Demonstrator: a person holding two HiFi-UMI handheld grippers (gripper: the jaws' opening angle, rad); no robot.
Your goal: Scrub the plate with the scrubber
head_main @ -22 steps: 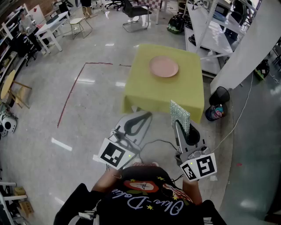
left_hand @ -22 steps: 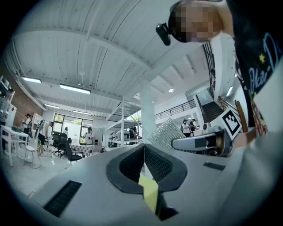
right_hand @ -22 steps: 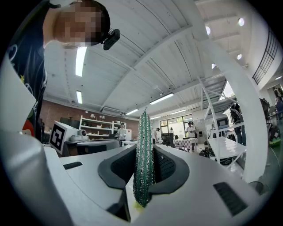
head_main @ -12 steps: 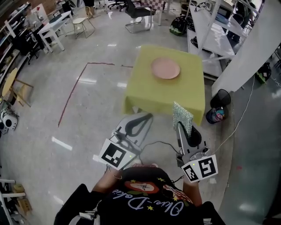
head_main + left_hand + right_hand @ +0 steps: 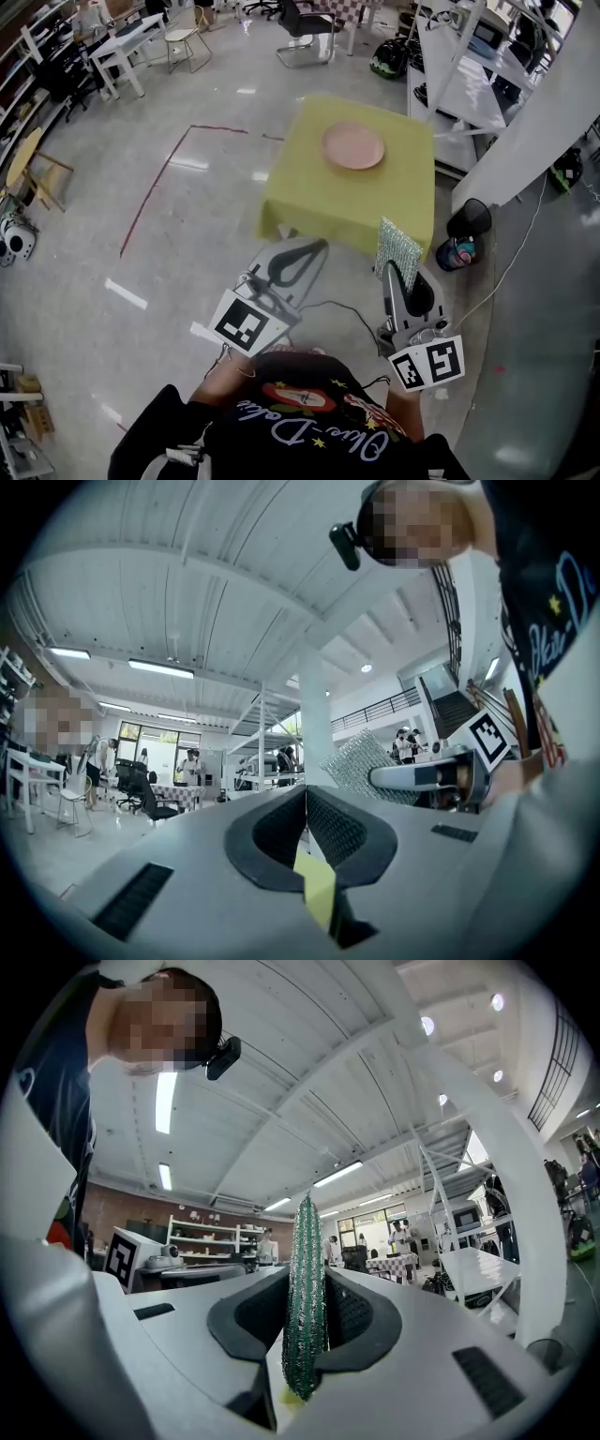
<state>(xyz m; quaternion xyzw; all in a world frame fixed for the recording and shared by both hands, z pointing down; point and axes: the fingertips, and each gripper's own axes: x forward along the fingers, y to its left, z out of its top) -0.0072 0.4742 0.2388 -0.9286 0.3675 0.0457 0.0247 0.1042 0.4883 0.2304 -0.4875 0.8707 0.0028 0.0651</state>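
A pink plate [image 5: 353,147] lies on the far half of a table with a yellow cloth [image 5: 349,208], seen ahead in the head view. My right gripper [image 5: 395,269] is shut on a green-silver mesh scrubber [image 5: 397,247], which stands upright out of the jaws short of the table's near edge. The right gripper view shows the scrubber [image 5: 305,1290] edge-on, pinched between the dark pads [image 5: 354,1312]. My left gripper [image 5: 312,248] hovers over the floor, left of the table's near corner, jaws shut and empty [image 5: 305,806]. From the left gripper view I see the scrubber [image 5: 359,761].
A black bin [image 5: 472,217] and a colourful container [image 5: 455,251] stand at the table's right. White shelving [image 5: 469,56] rises behind on the right. A red tape line [image 5: 155,183] marks the floor to the left. Chairs [image 5: 305,28] and desks stand far back.
In the head view the right gripper and scrubber have drifted slightly right and down. The left gripper keeps its place and stays shut.
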